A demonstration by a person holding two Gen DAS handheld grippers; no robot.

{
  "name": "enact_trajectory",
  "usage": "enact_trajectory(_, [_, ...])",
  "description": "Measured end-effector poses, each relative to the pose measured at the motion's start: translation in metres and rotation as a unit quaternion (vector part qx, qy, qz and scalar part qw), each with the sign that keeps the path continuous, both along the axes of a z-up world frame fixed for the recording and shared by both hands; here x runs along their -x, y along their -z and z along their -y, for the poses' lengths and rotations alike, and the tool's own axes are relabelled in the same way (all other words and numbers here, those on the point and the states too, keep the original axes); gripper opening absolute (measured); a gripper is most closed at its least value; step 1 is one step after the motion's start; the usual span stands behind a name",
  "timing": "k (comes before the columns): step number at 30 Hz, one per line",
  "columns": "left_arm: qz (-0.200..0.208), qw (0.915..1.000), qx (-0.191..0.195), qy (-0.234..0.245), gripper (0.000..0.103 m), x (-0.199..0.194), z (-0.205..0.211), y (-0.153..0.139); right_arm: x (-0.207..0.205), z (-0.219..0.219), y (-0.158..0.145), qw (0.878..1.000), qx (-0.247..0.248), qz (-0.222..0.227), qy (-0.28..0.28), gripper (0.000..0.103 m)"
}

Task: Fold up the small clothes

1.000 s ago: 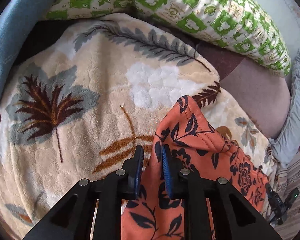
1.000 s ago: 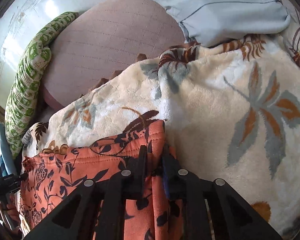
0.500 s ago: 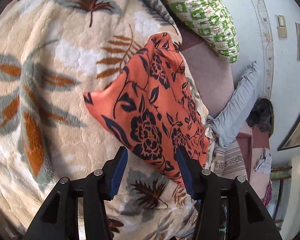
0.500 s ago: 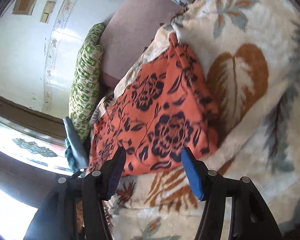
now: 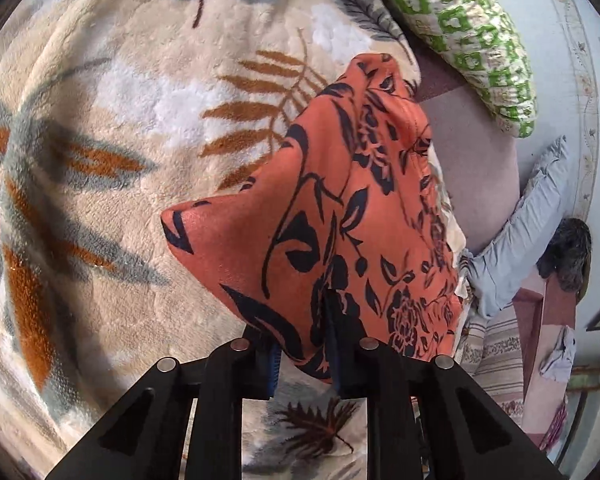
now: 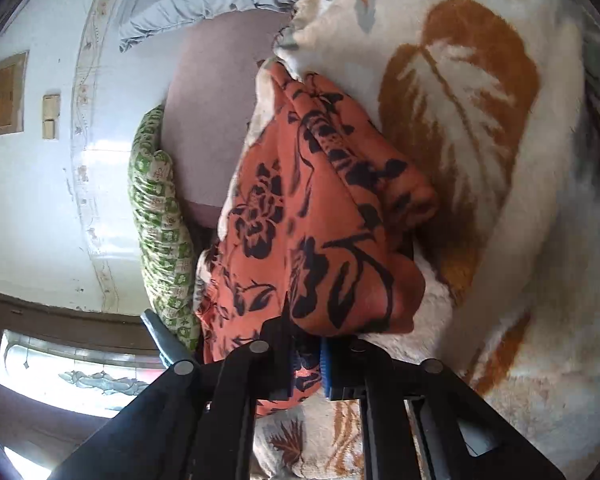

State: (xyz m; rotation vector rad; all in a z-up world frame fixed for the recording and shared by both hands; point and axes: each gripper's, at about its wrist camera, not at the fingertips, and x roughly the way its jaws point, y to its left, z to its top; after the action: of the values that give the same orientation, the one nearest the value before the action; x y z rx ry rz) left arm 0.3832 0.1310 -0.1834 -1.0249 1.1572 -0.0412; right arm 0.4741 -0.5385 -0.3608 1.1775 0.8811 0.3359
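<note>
Both grippers, open before, now pinch the orange garment point(image 5: 340, 208).

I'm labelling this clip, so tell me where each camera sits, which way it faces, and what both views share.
Left wrist: on the left claw, facing down its fingers at the orange black-flowered garment it pinches, over the cream leaf-patterned fleece blanket; only black fingers show.
Right wrist: on the right claw, rolled sideways, pinching the same garment near a white wall; only fingers show.
Shared: garment, blanket, green-and-white patterned pillow.
</note>
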Motion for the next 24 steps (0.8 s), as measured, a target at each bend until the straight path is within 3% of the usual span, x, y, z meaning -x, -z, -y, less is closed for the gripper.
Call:
enact_trajectory(2, [0.028,0.9995,0.012,0.005,0.016,0.01,0.008,-0.017,-0.004,0.008,-0.032,0.997,0.052,0.05,-0.022,0.009])
enact_trajectory(4, [0.029,0.9995,0.009,0.004,0.016,0.016,0.016,-0.018,-0.006,0.01,-0.046,0.99,0.119,0.065,-0.042,0.009])
enact_trajectory(6, [-0.001,0.9999,-0.01,0.006,0.016,0.019,0.024,-0.002,-0.012,0.011,-0.027,0.986,0.15,0.025,-0.063,0.009])
enact_trajectory(8, [-0.041,0.9992,0.003,0.0,0.016,0.028,0.021,0.022,-0.011,0.01,0.007,0.985,0.148,-0.035,-0.077,0.01])
enact_trajectory(11, [-0.038,0.9982,0.043,-0.017,0.016,0.038,0.009,0.027,0.007,0.012,0.018,0.988,0.135,-0.034,-0.063,0.02])
enact_trajectory(14, [-0.009,0.9993,0.036,0.008,0.017,0.045,0.002,0.005,0.021,0.024,0.002,0.989,0.14,-0.038,-0.033,0.027])
enact_trajectory(16, [0.038,0.9969,0.051,0.047,0.032,0.05,0.001,-0.015,0.034,0.032,-0.02,0.987,0.16,-0.007,0.002,0.027])
enact_trajectory(17, [0.065,0.9943,0.056,0.063,0.035,0.053,0.003,-0.026,0.038,0.035,-0.032,0.986,0.168,0.013,0.015,0.027])
enact_trajectory(19, [0.107,0.9905,0.034,0.079,0.039,0.055,0.007,-0.048,0.04,0.029,-0.054,0.982,0.181,0.051,0.022,0.029])
enact_trajectory(20, [0.121,0.9893,0.012,0.079,0.04,0.054,0.009,-0.058,0.036,0.023,-0.063,0.981,0.185,0.065,0.013,0.035])
enact_trajectory(22, [0.128,0.9887,-0.035,0.069,0.048,0.053,0.008,-0.068,0.028,0.005,-0.074,0.976,0.203,0.083,-0.009,0.038])
enact_trajectory(24, [0.113,0.9902,-0.056,0.06,0.048,0.048,0.006,-0.064,0.017,-0.014,-0.074,0.974,0.203,0.091,-0.038,0.041])
